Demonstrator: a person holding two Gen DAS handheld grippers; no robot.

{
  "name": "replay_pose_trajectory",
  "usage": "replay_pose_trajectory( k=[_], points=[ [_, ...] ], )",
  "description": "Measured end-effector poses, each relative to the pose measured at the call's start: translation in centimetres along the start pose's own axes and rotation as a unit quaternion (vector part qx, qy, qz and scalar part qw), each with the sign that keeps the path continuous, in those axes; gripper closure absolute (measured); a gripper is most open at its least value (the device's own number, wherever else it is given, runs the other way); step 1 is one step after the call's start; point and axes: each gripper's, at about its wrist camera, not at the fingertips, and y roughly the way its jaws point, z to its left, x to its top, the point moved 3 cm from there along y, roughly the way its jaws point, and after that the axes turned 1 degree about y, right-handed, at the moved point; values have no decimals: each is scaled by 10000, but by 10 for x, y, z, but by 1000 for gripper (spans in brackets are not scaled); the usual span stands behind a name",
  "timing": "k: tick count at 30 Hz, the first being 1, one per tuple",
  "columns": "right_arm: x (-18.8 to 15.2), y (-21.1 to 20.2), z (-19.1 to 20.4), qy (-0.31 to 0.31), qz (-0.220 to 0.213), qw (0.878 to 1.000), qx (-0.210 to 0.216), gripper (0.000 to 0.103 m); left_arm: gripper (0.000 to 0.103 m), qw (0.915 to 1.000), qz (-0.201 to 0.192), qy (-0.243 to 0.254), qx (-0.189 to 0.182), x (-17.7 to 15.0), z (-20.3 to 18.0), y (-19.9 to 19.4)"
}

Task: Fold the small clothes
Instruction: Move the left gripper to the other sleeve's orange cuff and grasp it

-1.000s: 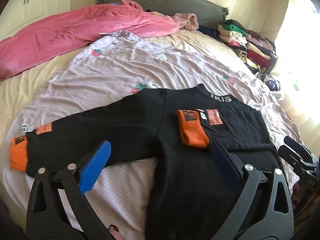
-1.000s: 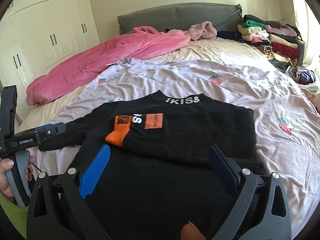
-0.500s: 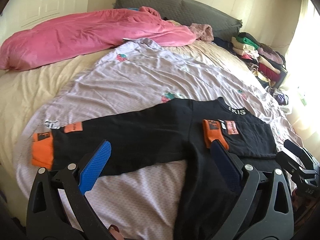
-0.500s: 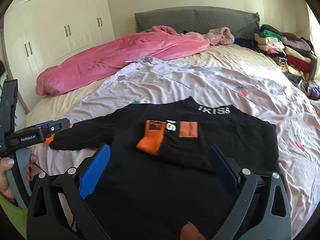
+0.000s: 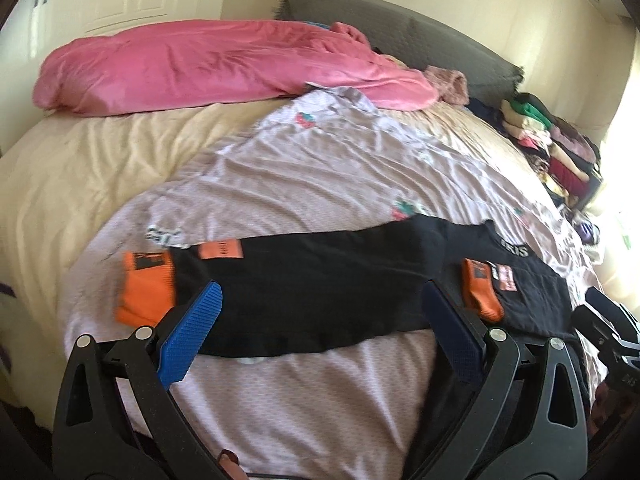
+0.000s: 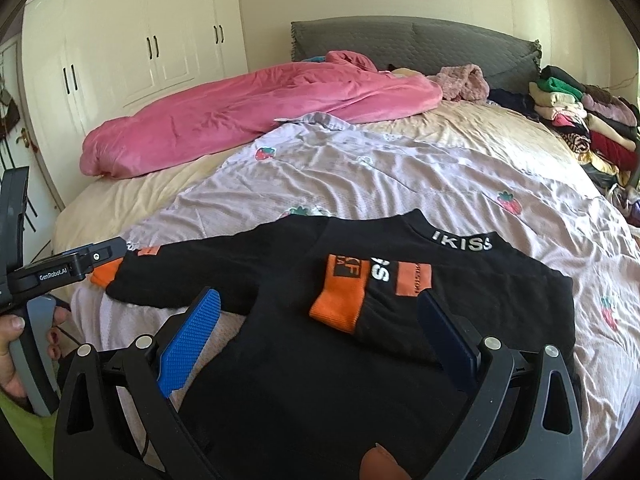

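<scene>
While the left gripper (image 5: pixel 320 320) hangs over the bed's near edge with its jaws wide apart and nothing between them, the left wrist view shows the black top (image 5: pixel 320 280) flat on the lilac sheet (image 5: pixel 320 168), one sleeve stretched out to an orange cuff (image 5: pixel 146 284). In the right wrist view, the right gripper (image 6: pixel 320 328) (also spread open, empty) hovers above the top's body, where the other sleeve lies folded across the chest below the collar (image 6: pixel 460 242). A hand (image 6: pixel 16 344) grips the left tool's handle.
</scene>
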Motion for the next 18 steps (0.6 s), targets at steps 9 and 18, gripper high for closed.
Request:
replay_pose_trajectory(
  k=[9,18],
  points=[
    [9,15,23,-196,60,9995,226,5,10,9984,-48,-531,186,3,51,-2],
    [9,27,37,-332,143,9989,300,5,10,9912,-108,-1238,457,2,111,0]
  ],
)
